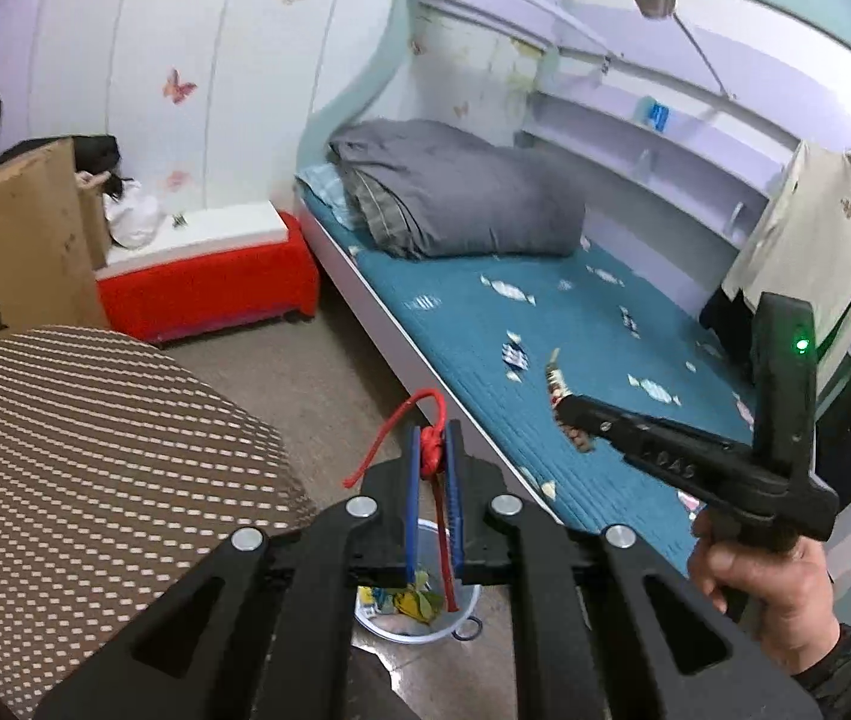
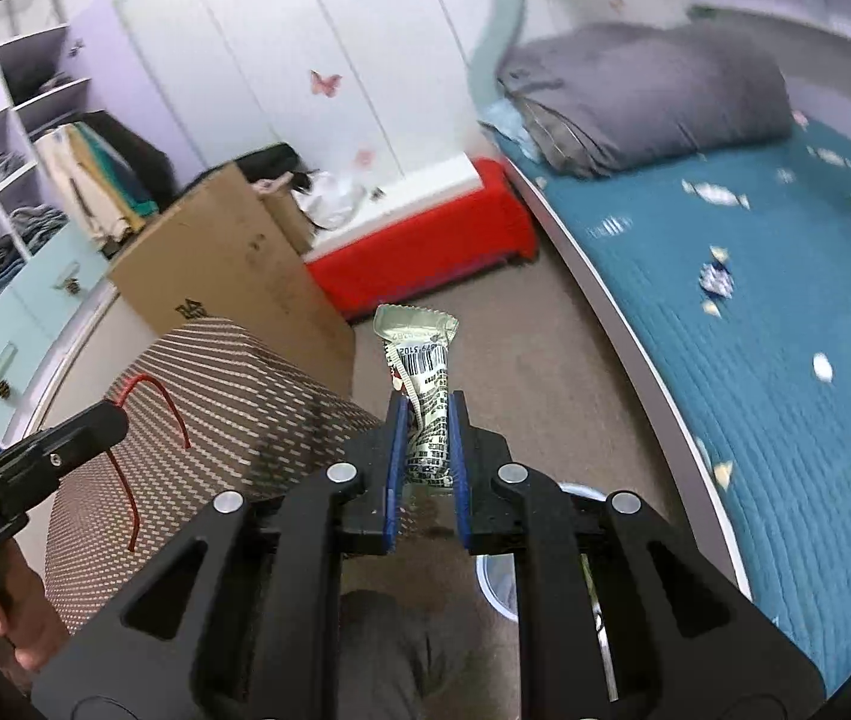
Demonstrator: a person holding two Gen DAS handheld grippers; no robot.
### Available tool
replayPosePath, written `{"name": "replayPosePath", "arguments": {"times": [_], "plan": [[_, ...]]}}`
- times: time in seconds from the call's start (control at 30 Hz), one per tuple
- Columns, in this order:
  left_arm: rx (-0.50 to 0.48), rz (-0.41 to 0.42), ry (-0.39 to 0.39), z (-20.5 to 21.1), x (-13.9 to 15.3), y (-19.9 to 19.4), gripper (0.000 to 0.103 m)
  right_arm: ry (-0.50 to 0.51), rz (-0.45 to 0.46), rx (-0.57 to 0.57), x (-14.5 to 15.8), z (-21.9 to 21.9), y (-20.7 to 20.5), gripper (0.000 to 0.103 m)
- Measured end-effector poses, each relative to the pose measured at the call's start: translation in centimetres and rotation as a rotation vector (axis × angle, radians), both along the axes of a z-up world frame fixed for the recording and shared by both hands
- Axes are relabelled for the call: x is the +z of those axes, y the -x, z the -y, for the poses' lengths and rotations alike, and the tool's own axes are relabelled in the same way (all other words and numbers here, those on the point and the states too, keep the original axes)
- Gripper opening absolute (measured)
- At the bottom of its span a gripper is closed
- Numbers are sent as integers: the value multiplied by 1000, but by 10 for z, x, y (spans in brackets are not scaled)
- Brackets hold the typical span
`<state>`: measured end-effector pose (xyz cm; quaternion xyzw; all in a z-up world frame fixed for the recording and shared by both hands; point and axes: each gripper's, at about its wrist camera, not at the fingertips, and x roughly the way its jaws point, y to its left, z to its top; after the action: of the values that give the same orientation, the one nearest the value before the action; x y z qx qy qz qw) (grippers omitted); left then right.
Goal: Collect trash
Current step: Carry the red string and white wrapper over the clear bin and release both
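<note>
The left gripper (image 1: 432, 438) is clenched on a knotted red cord (image 1: 431, 450), held above a white bin (image 1: 425, 624) on the floor that already holds colourful scraps. The right gripper (image 2: 427, 414) pinches a crumpled wrapper (image 2: 422, 360) with a barcode, its upper end sticking up past the blue pads (image 2: 396, 450). More small wrappers (image 1: 514, 354) lie scattered across the teal bed cover (image 1: 473, 330), near its front edge, with a folded grey quilt (image 1: 455, 192) at the head end
</note>
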<state>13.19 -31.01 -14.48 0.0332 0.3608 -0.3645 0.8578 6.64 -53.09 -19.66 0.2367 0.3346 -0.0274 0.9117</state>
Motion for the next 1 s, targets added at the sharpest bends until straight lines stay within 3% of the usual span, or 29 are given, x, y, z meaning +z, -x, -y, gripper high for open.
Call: {"name": "replayPosePath", "arguments": {"times": [0.63,0.7,0.73,0.77,0.83,0.9,0.97,1.0], "plan": [[-128,-218,-231,108,-133,-39,10,-135,-198,-36,-115,39,-34,17],[-144,-233,-280,116,-148,-45,29,-153,-223,-39,-129,42,-39,17],[-138,-234,-297,117,-152,-48,60,-162,-235,-41,-136,43,-41,17],[-126,-232,-310,117,-155,-50,82,-177,-249,-47,-145,46,-43,20],[-101,-215,-317,114,-157,-56,86,-216,-278,-75,-162,52,-43,65],[-93,-231,-344,113,-160,-60,90,-240,-276,-109,-170,55,-38,70],[-88,-247,-336,109,-158,-60,91,-260,-274,-123,-171,55,-33,80],[-90,-250,-325,107,-156,-59,91,-267,-271,-135,-170,54,-29,90]]}}
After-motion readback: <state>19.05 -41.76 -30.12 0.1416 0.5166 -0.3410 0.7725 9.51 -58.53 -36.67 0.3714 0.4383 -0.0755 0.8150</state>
